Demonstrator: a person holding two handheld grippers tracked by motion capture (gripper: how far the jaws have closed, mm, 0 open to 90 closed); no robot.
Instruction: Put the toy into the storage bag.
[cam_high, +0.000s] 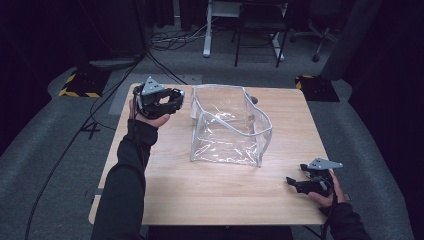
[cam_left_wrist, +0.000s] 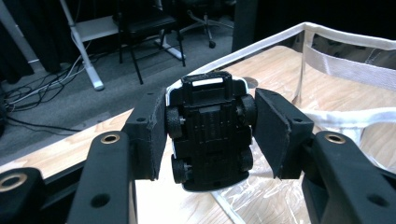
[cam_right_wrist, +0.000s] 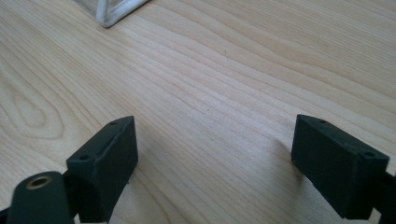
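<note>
A clear plastic bag (cam_high: 227, 125) with white trim stands open in the middle of the wooden table (cam_high: 210, 195). My left gripper (cam_high: 172, 101) hangs above the table's far left corner, just left of the bag. It is shut on a small toy car (cam_left_wrist: 209, 128), gripped by its sides with the black underside and wheels facing the camera. The bag's white rim (cam_left_wrist: 345, 39) runs close behind the car. Near the table's front right corner my right gripper (cam_high: 292, 184) rests low with its jaws wide apart over bare wood (cam_right_wrist: 219, 93) and nothing between them.
The bag's bottom corner (cam_right_wrist: 112, 11) lies ahead of the right gripper. Beyond the table's far edge stand a white desk leg (cam_high: 206, 30), a black chair (cam_high: 260, 25) and floor cables (cam_high: 170, 37). Yellow-black striped blocks (cam_high: 80, 85) sit on the floor at the back left.
</note>
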